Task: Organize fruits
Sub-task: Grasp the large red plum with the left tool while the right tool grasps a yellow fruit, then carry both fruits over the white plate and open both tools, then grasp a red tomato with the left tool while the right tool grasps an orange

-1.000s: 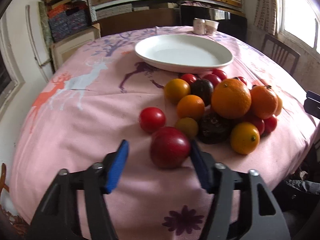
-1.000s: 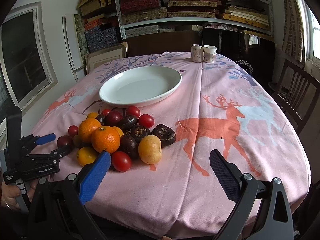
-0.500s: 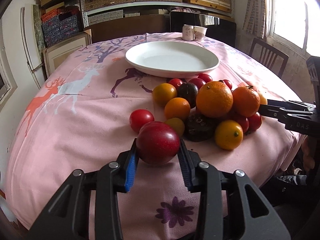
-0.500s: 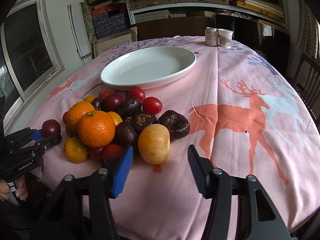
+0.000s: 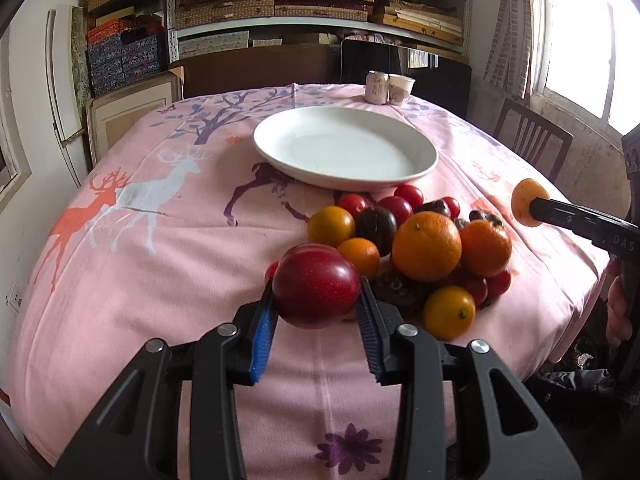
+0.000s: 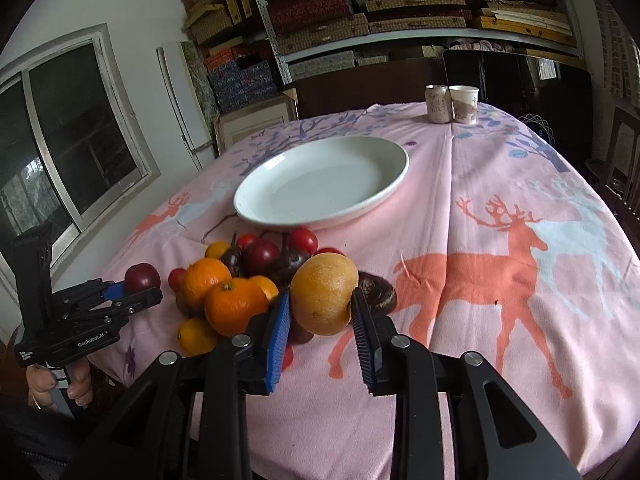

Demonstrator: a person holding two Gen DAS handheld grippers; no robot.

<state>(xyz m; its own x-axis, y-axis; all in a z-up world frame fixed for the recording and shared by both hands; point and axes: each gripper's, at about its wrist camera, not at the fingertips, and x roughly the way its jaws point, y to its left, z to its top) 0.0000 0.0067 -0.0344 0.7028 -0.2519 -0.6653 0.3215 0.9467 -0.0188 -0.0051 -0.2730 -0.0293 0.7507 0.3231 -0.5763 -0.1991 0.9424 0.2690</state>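
My left gripper [image 5: 317,300] is shut on a dark red round fruit [image 5: 312,280], held a little above the pink tablecloth. My right gripper [image 6: 320,300] has its jaws closing, and both pads press on a yellow-brown fruit [image 6: 324,286]. In the left wrist view that same yellow-brown fruit [image 5: 525,204] shows at the far right. A pile of oranges [image 5: 426,246], small tomatoes and dark fruits lies between the grippers. Behind the pile stands an empty white plate [image 5: 420,170], also the white plate [image 6: 394,186] in the right wrist view.
A can [image 5: 377,87] and a paper cup [image 5: 401,89] stand at the far table edge. A wooden chair [image 5: 532,136] is at the right under a window. Shelves of boxes fill the back wall. A person's hand [image 6: 56,384] grips the left handle.
My left gripper shut on the red fruit and lifted it off the cloth. My right gripper moved up to the yellow-brown fruit and its wide jaws came together on it.
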